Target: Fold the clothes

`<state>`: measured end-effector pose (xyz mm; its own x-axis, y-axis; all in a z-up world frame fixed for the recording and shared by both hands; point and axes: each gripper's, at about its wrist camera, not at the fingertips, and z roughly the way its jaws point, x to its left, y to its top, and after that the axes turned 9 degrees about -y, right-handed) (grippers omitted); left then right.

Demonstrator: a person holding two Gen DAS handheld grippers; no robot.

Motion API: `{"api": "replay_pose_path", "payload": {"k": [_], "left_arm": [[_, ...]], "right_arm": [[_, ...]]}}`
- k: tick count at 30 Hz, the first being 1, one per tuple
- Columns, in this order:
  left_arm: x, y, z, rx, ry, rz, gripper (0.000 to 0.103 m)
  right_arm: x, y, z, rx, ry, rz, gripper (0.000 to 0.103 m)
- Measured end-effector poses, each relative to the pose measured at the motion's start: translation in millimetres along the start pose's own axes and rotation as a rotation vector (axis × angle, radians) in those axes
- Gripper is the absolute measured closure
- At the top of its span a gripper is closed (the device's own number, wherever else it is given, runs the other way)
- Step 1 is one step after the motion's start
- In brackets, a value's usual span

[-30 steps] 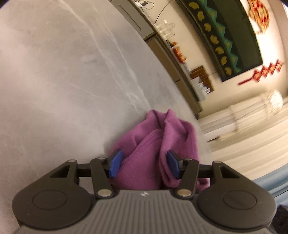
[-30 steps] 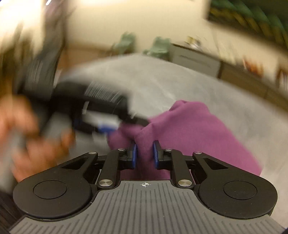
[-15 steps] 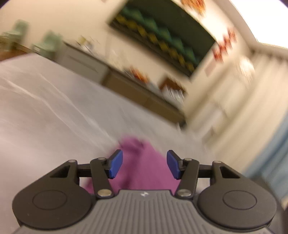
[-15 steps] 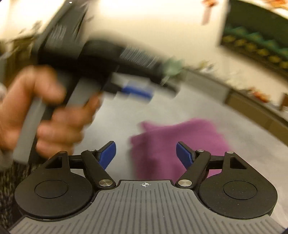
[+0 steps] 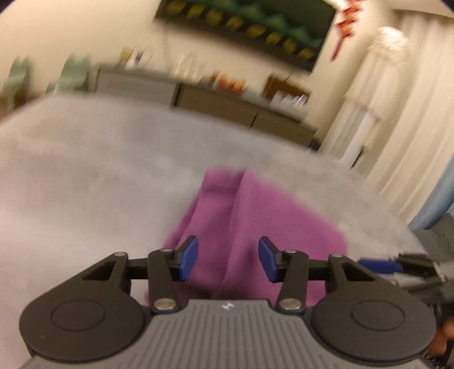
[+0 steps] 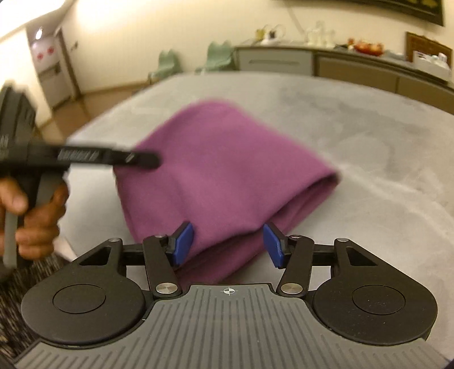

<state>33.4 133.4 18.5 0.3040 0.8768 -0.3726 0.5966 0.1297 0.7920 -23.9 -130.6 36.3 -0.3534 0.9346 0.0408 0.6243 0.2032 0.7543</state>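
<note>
The purple cloth lies folded in a soft bundle on the grey counter. It looks light, limp and thick, so we judge a pinch at a corner or folded edge best. Our left gripper and right gripper both gape wide, holding nothing.

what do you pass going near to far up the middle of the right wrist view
right gripper, open → purple cloth, folded on the table → bare grey table → cabinets along the far wall → cream wall
</note>
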Motion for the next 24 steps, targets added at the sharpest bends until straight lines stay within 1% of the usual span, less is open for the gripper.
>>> {"api": "replay_pose_path", "payload": {"k": [1,3,5,7,8,9,10,11,12,13,14,16,18,19,20,21,22,23,24], "left_arm": [[-6,13,2,-0.007,-0.007,0.045,0.054],[-12,35,23,0.021,-0.009,0.130,0.054],[-11,53,59,0.081,-0.009,0.193,0.054],[1,57,94,0.163,0.012,0.210,0.052],[12,57,106,0.189,0.001,0.174,0.048],[27,58,114,0.206,-0.027,0.099,0.046],[41,58,121,0.223,-0.056,0.024,0.046],[54,58,127,0.236,-0.082,-0.042,0.046],[61,56,128,0.238,-0.105,-0.076,0.043],[67,54,129,0.240,-0.125,-0.106,0.041],[71,52,129,0.239,-0.133,-0.125,0.040],[77,53,123,0.224,-0.142,-0.152,0.041],[72,59,103,0.183,-0.112,-0.110,0.047],[68,60,88,0.154,-0.108,-0.089,0.047],[66,59,73,0.133,-0.108,-0.083,0.047],[63,57,59,0.116,-0.107,-0.078,0.047],[62,52,50,0.114,-0.103,-0.077,0.047],[60,46,43,0.121,-0.090,-0.074,0.047],[61,36,47,0.159,-0.046,-0.066,0.048]], "right_arm": [[-3,9,-1,-0.026,-0.017,-0.006,0.048],[-9,25,6,-0.060,-0.040,-0.019,0.048],[-17,38,27,-0.063,-0.045,-0.033,0.048],[-25,51,48,-0.066,-0.049,-0.047,0.049],[-26,51,60,-0.049,-0.045,-0.046,0.049],[-31,47,74,-0.012,-0.046,-0.034,0.050],[-41,43,83,0.010,-0.031,0.007,0.046],[-52,38,90,0.024,-0.009,0.059,0.045],[-53,36,101,0.040,0.010,0.100,0.045],[-53,36,105,0.044,0.019,0.107,0.045],[-55,35,106,0.041,0.025,0.106,0.044],[-57,33,109,0.038,0.035,0.115,0.040],[-58,34,110,0.039,0.031,0.124,0.038],[-57,36,108,0.035,0.020,0.125,0.038],[-54,38,103,0.006,-0.005,0.125,0.038],[-50,41,98,-0.031,-0.037,0.125,0.042],[-44,41,82,-0.082,-0.052,0.114,0.047],[-35,36,71,-0.101,-0.019,0.093,0.047],[-25,31,63,-0.107,0.032,0.070,0.047]]}}
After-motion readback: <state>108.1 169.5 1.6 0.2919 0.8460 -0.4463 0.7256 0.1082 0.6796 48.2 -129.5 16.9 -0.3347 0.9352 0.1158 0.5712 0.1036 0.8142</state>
